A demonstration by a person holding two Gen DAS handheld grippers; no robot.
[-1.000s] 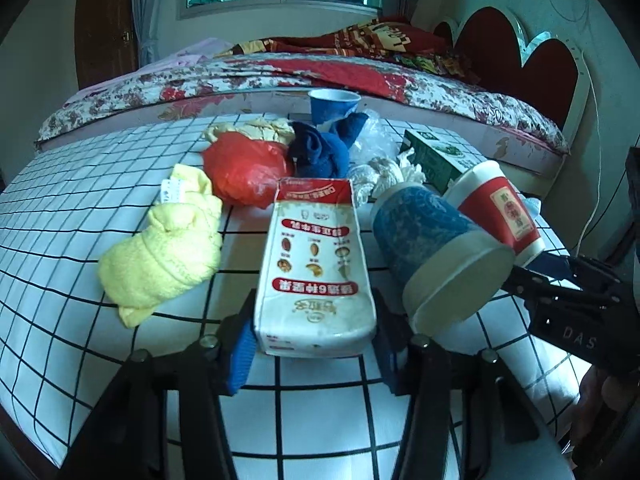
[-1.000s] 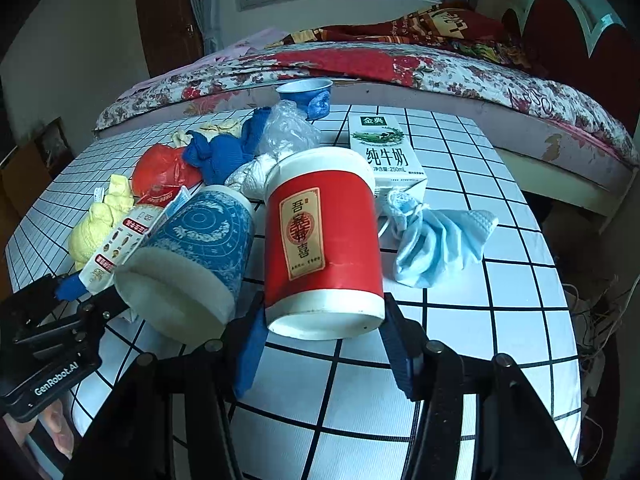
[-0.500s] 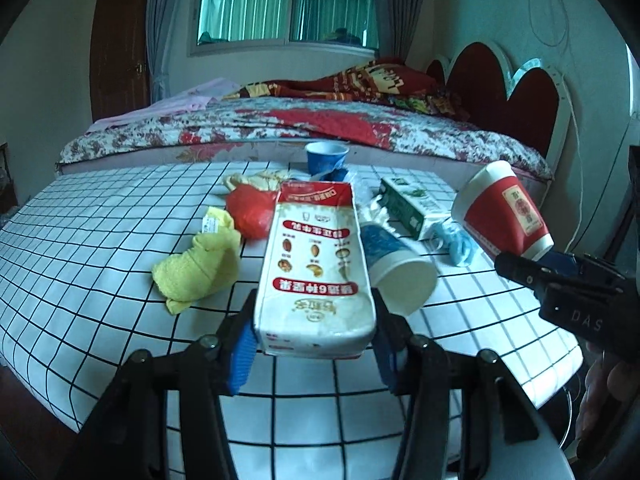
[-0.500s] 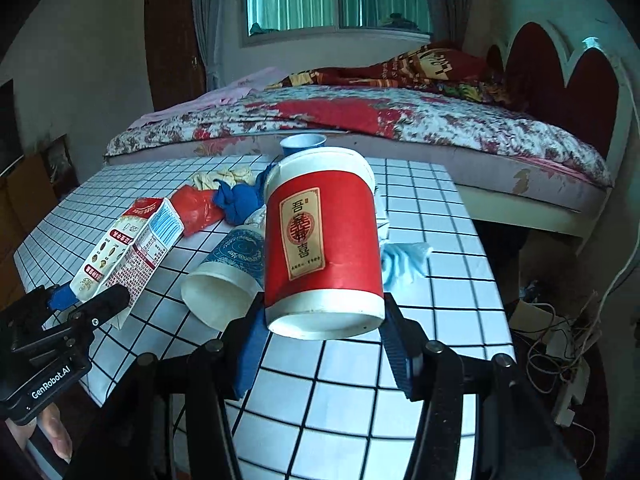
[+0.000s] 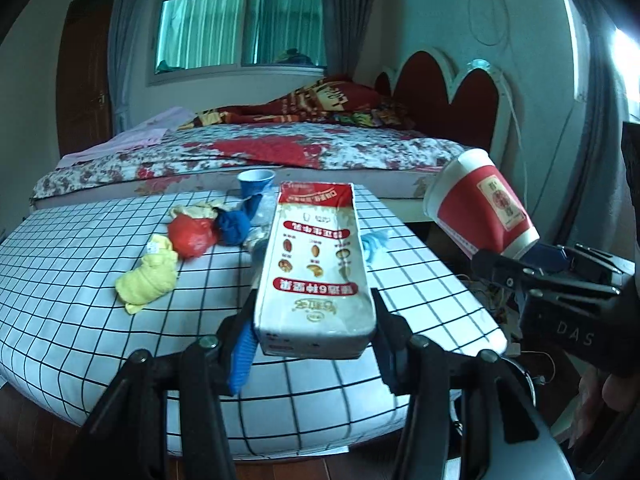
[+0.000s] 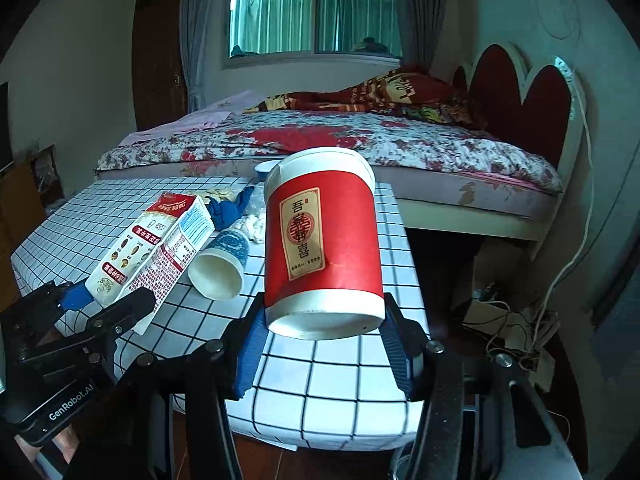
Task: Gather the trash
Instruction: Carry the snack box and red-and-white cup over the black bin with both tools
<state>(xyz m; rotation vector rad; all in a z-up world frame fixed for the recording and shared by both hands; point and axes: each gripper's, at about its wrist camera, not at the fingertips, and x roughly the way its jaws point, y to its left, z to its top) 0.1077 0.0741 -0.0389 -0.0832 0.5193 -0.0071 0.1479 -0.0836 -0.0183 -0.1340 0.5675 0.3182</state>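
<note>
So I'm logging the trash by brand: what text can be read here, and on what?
"GenRobot.AI": left gripper body.
"DAS": right gripper body.
"吾", "喜": label on the red cup; its small print is unreadable.
White carton: red Chinese print, upside down, too blurred to read.

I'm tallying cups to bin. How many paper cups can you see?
3: the red paper cup in the right gripper; a blue-patterned cup lying on the table; a small blue cup upright at its far edge. Others may be hidden.
</note>
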